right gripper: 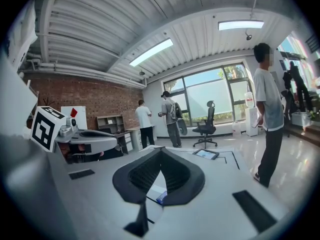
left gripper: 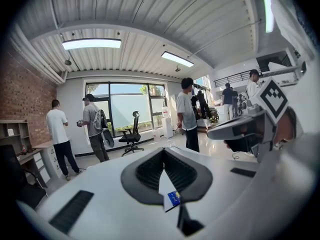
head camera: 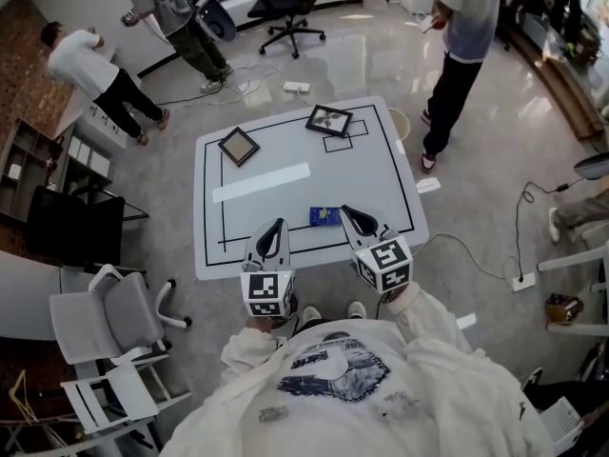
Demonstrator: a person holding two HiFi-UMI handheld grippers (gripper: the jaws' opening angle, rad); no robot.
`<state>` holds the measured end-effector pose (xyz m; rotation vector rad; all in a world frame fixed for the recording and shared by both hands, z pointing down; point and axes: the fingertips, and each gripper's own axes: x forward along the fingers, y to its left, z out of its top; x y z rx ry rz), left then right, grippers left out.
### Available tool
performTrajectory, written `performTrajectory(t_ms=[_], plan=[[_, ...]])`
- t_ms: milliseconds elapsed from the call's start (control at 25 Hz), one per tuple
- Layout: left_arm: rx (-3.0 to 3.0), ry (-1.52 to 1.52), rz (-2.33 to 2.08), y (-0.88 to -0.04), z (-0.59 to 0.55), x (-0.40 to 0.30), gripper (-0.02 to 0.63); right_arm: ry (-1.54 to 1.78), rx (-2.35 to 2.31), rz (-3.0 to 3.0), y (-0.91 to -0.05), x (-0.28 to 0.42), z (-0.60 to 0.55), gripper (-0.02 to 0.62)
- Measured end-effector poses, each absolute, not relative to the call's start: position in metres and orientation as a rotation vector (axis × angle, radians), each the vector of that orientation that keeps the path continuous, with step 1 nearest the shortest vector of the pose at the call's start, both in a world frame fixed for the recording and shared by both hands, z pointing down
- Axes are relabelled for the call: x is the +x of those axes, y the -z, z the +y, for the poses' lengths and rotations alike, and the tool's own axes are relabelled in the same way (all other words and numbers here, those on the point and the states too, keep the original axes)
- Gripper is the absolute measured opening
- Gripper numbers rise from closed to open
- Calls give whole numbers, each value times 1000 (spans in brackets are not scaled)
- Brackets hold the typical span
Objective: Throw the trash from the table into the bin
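We're over a glossy grey floor [head camera: 362,60] with a white rectangular counter with black outline markings [head camera: 371,174] in the middle. A black swivel office chair [head camera: 290,8] sits near the tall window [left gripper: 127,109]. There's a red brick wall [left gripper: 22,99] on one side, with a wooden open shelf unit [right gripper: 111,122] against it. The white ribbed ceiling [left gripper: 150,14] has long strip lights [left gripper: 91,43], and they're on. A grey-and-white office chair [head camera: 109,312] stands at our left.

- No word, brand or number is legible anywhere.
- Blue packet [head camera: 324,216] on the counter [head camera: 285,150]: its print is too small to read.
- Marker cubes [head camera: 267,293] [head camera: 385,263]: black-and-white square patterns only, no letters.
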<state>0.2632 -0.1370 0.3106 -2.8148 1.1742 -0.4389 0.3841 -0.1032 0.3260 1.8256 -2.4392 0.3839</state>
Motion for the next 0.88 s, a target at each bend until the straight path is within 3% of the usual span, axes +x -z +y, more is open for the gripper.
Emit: performTrajectory(t_ms=[880], plan=[[-2879,380,1054,-306,-179,210,8,-362,1906,-2320,-322,332,-134,17]])
